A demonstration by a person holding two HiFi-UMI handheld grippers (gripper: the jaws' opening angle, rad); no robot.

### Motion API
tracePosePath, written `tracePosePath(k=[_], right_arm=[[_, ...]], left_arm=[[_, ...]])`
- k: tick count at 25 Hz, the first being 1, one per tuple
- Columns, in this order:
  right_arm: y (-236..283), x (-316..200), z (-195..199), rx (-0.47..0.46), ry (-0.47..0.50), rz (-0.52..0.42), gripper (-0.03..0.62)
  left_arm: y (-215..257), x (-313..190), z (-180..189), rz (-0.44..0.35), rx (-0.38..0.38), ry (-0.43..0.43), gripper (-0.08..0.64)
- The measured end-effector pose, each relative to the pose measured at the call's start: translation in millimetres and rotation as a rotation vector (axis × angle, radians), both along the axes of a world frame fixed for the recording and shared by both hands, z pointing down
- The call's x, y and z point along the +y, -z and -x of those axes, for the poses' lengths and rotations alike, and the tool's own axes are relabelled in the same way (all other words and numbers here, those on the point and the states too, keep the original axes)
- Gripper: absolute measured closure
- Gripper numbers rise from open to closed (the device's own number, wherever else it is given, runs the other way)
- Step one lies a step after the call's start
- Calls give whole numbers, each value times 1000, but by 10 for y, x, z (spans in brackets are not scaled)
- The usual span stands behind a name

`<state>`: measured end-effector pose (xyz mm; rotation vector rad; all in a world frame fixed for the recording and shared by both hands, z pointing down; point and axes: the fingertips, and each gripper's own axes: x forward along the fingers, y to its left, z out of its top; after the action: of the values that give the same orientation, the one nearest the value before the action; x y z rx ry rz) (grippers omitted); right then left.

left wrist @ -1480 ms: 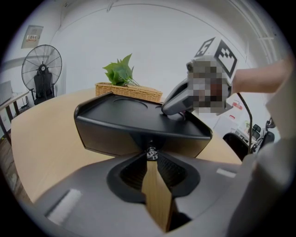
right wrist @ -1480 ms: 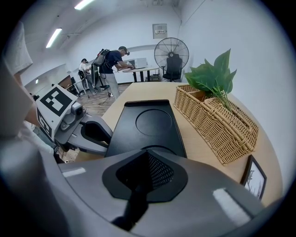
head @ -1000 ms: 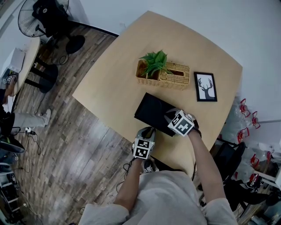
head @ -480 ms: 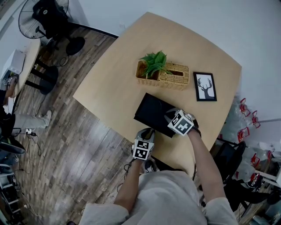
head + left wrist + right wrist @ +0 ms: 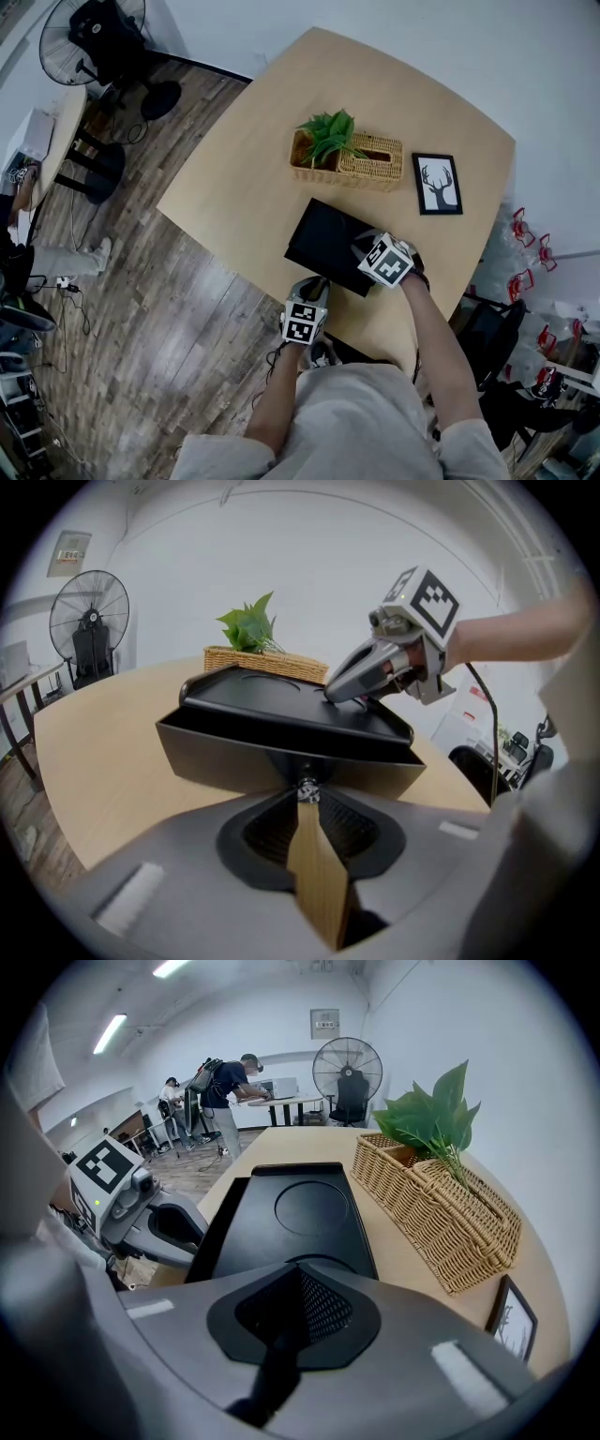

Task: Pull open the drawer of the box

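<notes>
Box (image 5: 323, 239) at table (image 5: 244, 159) edge nearest person, drawer (image 5: 234, 752) slightly out. L gripper (image 5: 305, 799) pinches tiny knob (image 5: 305, 787). R gripper (image 5: 330, 694) pressed together, tips on lid. Prob light, stiff; knob slippery, so pull straight.

A flat black plastic box (image 5: 323, 239) lies near the front edge of the pale wooden surface (image 5: 234, 169), with the left claw (image 5: 317, 283) at its small metal knob (image 5: 305, 789). Behind the box, a woven wicker basket (image 5: 370, 167) holds a green leafy plant (image 5: 330, 131). A black-framed deer picture (image 5: 438, 184) lies to the basket's right.
</notes>
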<state>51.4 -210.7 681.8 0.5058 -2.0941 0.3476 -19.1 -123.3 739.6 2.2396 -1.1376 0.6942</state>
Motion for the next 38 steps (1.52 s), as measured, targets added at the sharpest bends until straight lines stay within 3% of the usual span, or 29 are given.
tracePosePath(k=[38], right_arm=[[26,-15,7,3,-1,-5,591]], left_arm=[[26,350,177,3,-5,15,434]])
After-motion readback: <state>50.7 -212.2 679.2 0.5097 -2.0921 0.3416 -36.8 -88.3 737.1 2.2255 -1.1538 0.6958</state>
